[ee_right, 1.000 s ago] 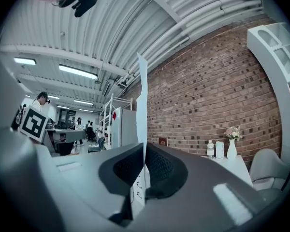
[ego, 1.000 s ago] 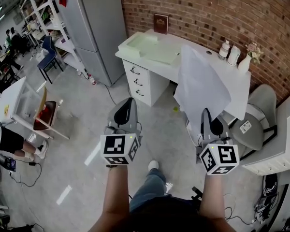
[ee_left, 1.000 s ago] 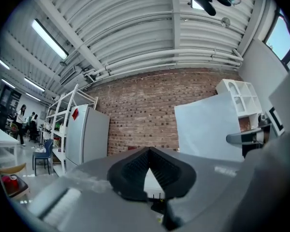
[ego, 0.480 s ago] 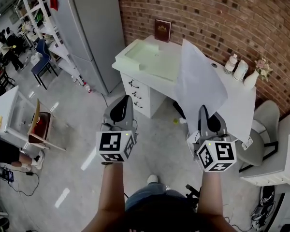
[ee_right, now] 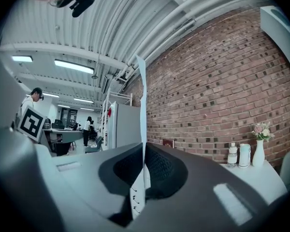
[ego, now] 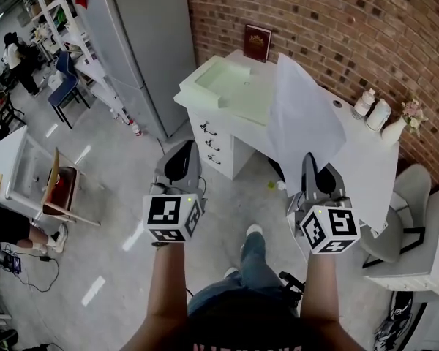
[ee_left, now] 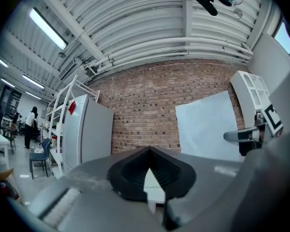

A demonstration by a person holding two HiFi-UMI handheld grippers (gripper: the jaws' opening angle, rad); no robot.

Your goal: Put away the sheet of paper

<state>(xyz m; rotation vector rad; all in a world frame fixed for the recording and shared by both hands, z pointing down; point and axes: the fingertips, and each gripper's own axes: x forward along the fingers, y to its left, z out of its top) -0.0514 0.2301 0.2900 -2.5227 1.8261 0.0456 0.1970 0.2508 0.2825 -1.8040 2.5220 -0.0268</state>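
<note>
**Head view:** The sheet of paper point(ego: 305, 119) is white, blank and slightly bowed. It stands upright with its lower edge in the right gripper point(ego: 312, 161). It rises in front of the white surface point(ego: 366, 167) by the brick wall point(ego: 336, 28). The left gripper point(ego: 181, 148) is level with the right one, apart from the sheet, over the floor point(ego: 117, 196).

**Left gripper view:** The fingers point(ee_left: 128, 170) are together at the tips with nothing between them. The sheet shows flat-on at the right.

**Right gripper view:** The fingers point(ee_right: 162, 170) are clamped on the sheet, which is seen edge-on as a thin white line running up.

**Against a second ago:** The grip is unchanged and the sheet is still upright. The grey chair point(ego: 413, 196) has slid toward the frame's right edge. The shoe point(ego: 254, 232) is farther forward.
</note>
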